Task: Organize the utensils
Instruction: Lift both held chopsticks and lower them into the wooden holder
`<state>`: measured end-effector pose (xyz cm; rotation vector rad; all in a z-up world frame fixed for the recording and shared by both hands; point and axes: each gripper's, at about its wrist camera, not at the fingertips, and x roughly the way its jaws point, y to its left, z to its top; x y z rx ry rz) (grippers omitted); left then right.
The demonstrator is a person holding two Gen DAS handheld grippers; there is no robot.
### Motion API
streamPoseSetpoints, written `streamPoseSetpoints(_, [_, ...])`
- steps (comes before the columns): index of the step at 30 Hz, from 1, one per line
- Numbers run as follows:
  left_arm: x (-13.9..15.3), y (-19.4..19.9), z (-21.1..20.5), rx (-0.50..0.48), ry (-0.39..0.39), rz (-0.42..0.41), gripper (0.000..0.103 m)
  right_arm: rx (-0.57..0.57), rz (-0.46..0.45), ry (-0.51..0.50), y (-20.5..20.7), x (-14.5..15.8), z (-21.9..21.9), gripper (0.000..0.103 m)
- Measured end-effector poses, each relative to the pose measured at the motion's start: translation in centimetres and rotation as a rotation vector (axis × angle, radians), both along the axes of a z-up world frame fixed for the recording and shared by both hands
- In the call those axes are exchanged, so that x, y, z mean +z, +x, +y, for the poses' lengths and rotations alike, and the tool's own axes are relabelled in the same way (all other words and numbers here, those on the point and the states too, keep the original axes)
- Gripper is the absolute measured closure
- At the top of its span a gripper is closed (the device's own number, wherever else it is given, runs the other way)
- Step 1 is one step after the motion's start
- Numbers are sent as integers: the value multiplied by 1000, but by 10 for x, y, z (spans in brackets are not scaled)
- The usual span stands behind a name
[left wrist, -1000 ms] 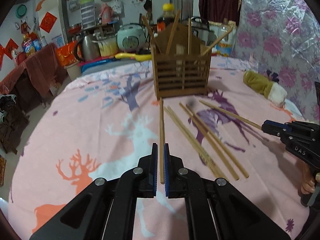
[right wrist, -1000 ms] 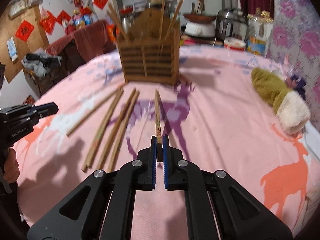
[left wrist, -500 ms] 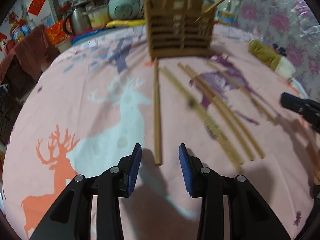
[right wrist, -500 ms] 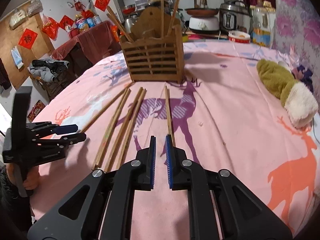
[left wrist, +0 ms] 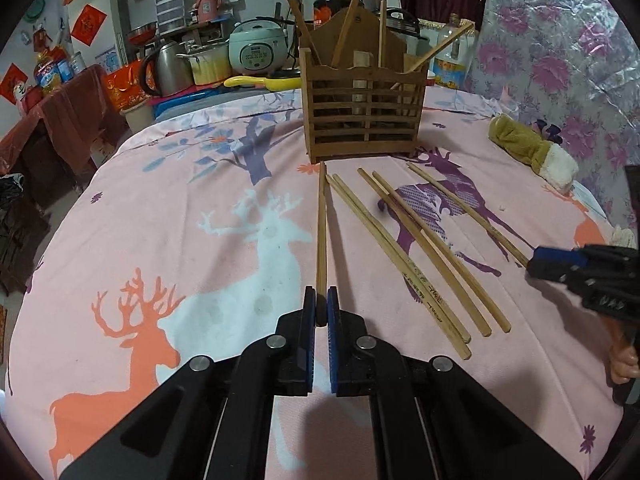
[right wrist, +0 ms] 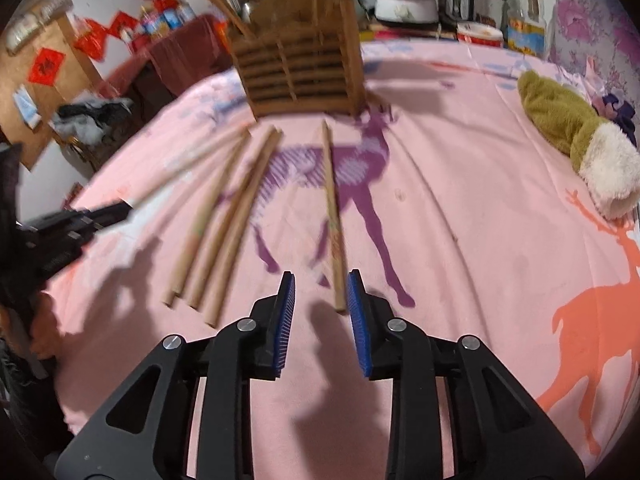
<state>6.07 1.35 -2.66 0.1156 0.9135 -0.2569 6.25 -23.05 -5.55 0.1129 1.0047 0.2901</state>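
Left hand-held gripper: blue pads pressed together on the near end of a single chopstick; that chopstick runs straight away from the pads toward the wooden utensil holder, its far tip just short of the holder's base; whether the shaft is off the cloth, cannot tell.

Right hand-held gripper: jaws spread, having just been opening; the near end of a printed chopstick lies on the cloth between the pads, close beside the right pad, not pinched; right wrist view blurred.

Loose chopsticks: a fan of five between the two grippers in the left wrist view, flat on the cloth, far ends toward the holder, near ends spreading apart; the rightmost of them reaches the right gripper's tips at the edge of that view.

Holder: upright at the far side of the worktop, slatted front, several chopsticks standing tilted in it at differing angles.

Worktop covered by a pink deer-print cloth; an olive and white plush item lies to the right, well apart from the chopsticks.

Behind the worktop: rice cooker, kettle, bottles; red paper decorations on the wall.
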Motion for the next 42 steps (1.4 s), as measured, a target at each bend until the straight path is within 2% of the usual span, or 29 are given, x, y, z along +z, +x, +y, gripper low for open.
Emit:
streamPoseSetpoints(1, [1, 0, 0, 2, -1, -3, 97, -4, 15, -22, 1, -5, 1, 78])
streamPoseSetpoints(2, [2, 0, 0, 3, -3, -6, 97, -6, 1, -35, 0, -4, 2, 91])
streamPoseSetpoints(3, [3, 0, 0, 4, -6, -11, 97, -3, -3, -42, -1, -4, 3, 96])
streamPoseSetpoints(4, [6, -1, 0, 6, -12, -16, 97, -5, -6, -36, -2, -4, 3, 97])
streamPoseSetpoints(10, [30, 0, 1, 3, 1, -52, 97, -27, -169, -16, -15, 36, -1, 97])
streamPoseSetpoints(20, [109, 7, -5, 9, -5, -162, 97, -47, -334, -6, -23, 107, -4, 97])
streamPoseSetpoints(28, [148, 35, -19, 14, -7, -182, 97, -37, -412, -17, -11, 152, 8, 97])
streamPoseSetpoints(36, [188, 69, -40, -5, -3, -214, 97, -25, -440, -18, 17, 179, 20, 97])
streamPoseSetpoints(42, [238, 101, -54, 9, 0, -301, 97, -46, -479, 25, 52, 210, 22, 97])
